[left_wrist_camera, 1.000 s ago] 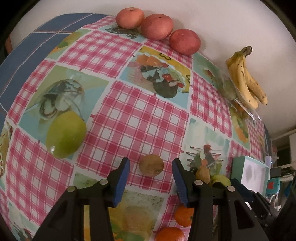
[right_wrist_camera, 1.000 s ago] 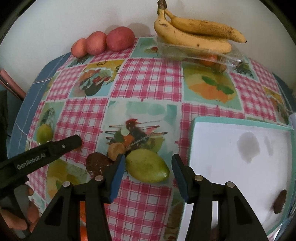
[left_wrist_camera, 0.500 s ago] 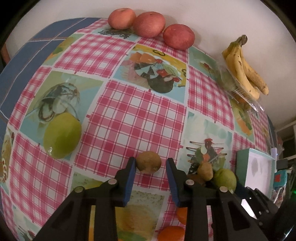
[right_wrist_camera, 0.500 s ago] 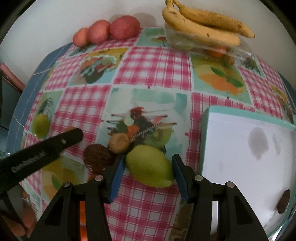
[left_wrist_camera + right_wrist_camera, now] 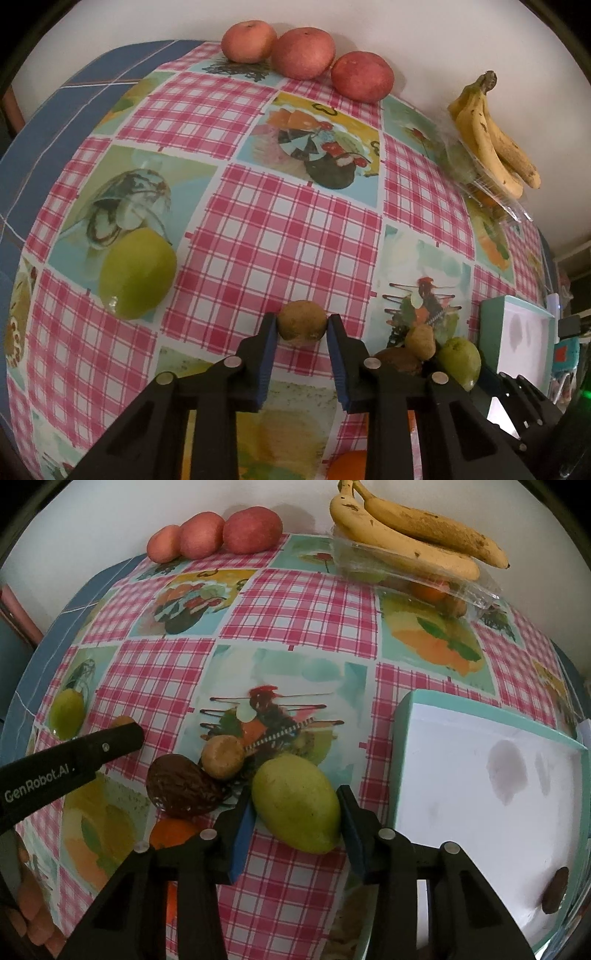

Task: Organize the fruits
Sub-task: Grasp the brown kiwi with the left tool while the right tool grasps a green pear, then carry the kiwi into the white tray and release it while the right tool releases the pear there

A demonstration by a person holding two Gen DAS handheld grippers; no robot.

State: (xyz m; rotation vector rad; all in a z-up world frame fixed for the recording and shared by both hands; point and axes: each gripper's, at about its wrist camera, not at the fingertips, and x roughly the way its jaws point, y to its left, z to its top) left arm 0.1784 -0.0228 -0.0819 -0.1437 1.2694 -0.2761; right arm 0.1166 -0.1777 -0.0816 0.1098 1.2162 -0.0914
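My left gripper [image 5: 301,328] has just been closing and now pinches a small brown fruit [image 5: 302,320] between its 2 blue pads; the fruit is rounded, dull and rough-skinned, sitting on the checked tablecloth [image 5: 280,236]; its slightly longer axis runs across from pad to pad.

My right gripper [image 5: 295,812] has just been closing around a green mango-shaped fruit [image 5: 295,803]; both pads touch its flanks; it is smooth, waxy, egg-shaped, and its long axis slants from upper left down to a pointed tip at lower right, toward my right finger.

Just left of it lie a wrinkled dark brown fruit [image 5: 181,790] and a second small tan one [image 5: 222,757], touching each other; the cloth is glossy, with pink gingham squares and printed pictures; a pale tray with a teal rim [image 5: 400,738] lies to the right of the green fruit.
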